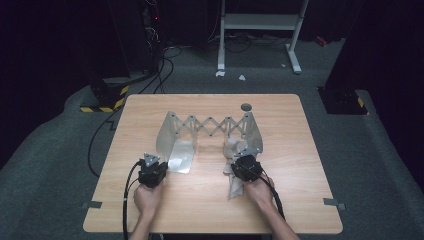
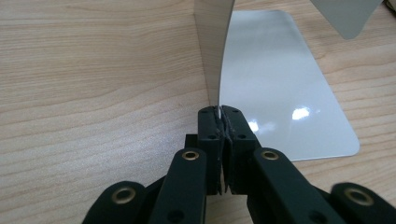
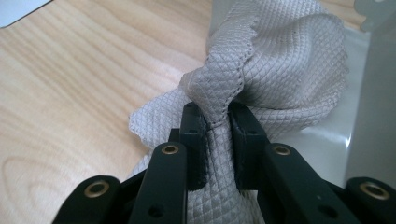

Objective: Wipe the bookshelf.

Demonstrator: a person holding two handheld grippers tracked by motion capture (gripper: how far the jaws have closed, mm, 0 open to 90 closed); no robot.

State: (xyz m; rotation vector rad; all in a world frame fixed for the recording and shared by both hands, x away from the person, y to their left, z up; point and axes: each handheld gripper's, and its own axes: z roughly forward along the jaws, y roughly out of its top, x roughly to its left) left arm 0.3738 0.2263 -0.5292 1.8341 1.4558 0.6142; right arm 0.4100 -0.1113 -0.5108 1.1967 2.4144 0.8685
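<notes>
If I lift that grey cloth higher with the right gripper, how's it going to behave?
The cloth will probably droop: it already bunches and folds where the right gripper pinches it. Its quilted weave looks grippy, so slipping seems unlikely. It seems light, though its tail may drag across the table.

both grippers [image 1: 152, 166] [image 1: 246, 164] clamped

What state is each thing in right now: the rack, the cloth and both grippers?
Metal bookend rack: scissor link stretched wide, standing on the table.
Left end plate: upright, its edge pinched.
Left gripper: shut on the left end plate.
Grey cloth: bunched up, lying against the right end plate.
Right gripper: shut on the grey cloth.
</notes>
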